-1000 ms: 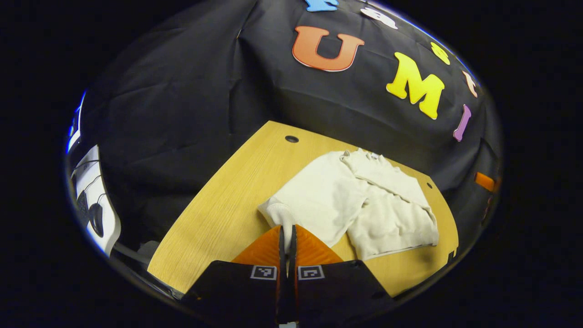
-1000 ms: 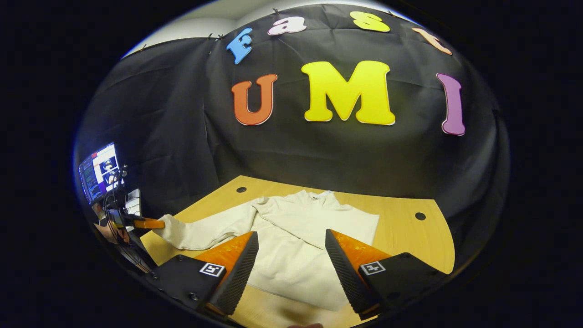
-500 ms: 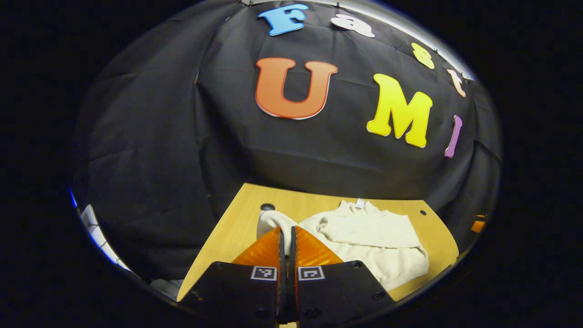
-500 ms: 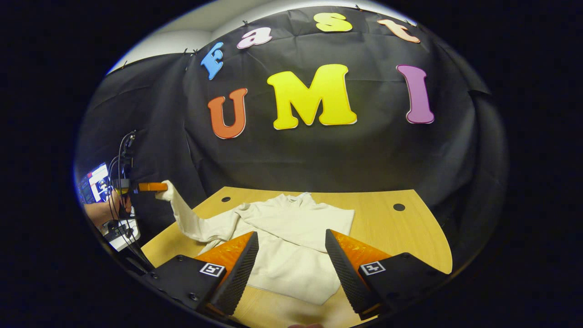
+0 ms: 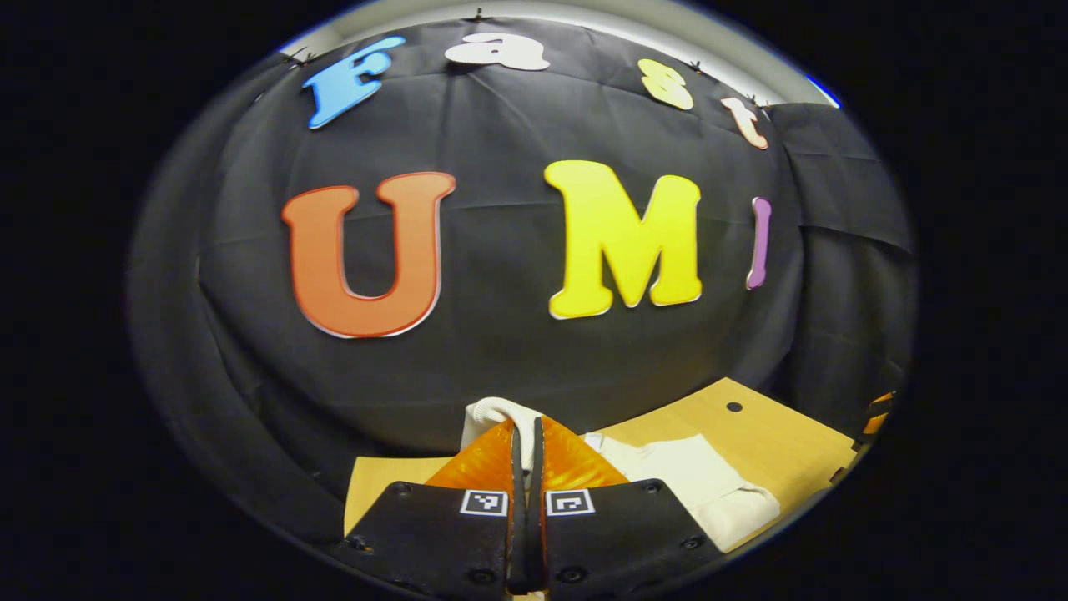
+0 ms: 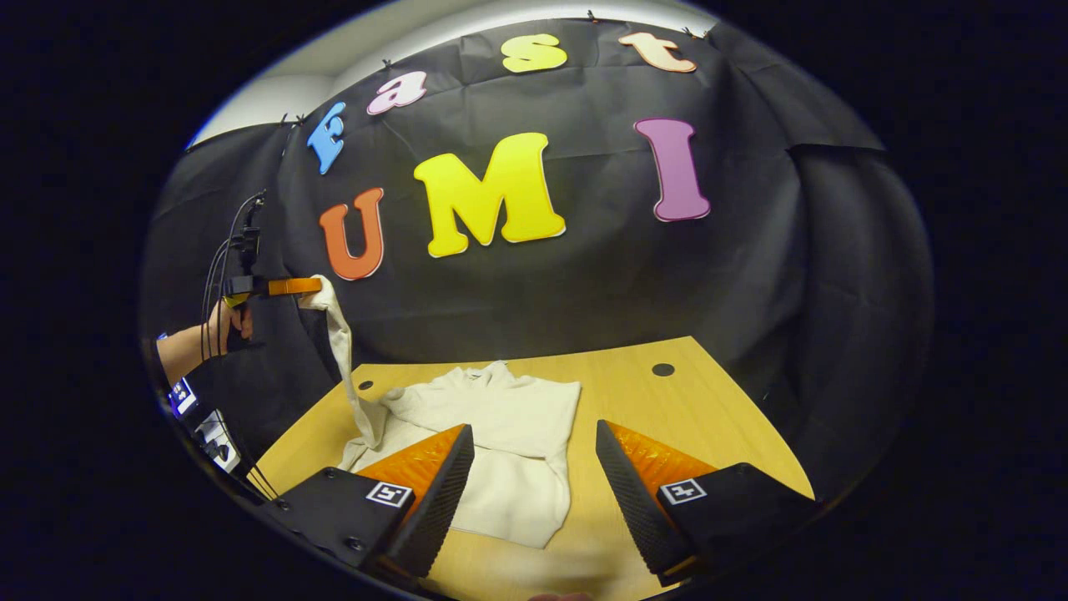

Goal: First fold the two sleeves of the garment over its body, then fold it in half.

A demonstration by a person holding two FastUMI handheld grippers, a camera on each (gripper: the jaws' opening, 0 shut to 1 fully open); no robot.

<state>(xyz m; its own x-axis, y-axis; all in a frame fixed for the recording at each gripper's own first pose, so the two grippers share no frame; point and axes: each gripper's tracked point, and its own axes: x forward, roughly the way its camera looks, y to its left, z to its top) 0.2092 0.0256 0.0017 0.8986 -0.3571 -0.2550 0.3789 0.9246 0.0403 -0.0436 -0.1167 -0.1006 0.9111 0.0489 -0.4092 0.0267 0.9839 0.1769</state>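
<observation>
- The cream-white knitted garment [image 6: 501, 451] lies on the pale wooden table [image 6: 667, 417], soft and rumpled, its ribbed hem toward the right gripper view's camera and its collar toward the booth wall, so its long axis runs from near edge to far edge.
- One sleeve already lies folded across the body; the other, the long cream sleeve [image 6: 344, 359], rises steeply from the table's left part up to its ribbed cuff [image 5: 501, 411].
- The left gripper [image 5: 525, 438], with ridged orange fingers on a black body, is pressed closed on that cuff, which bulges out above the fingertips; in the right gripper view it is held level, high above the table's left edge, by a hand [image 6: 224, 321] on a bare forearm.
- The right gripper [image 6: 534, 467] hovers low over the table's near edge, jaws spread wide, holding nothing, with the garment's hem between and below its fingers.
</observation>
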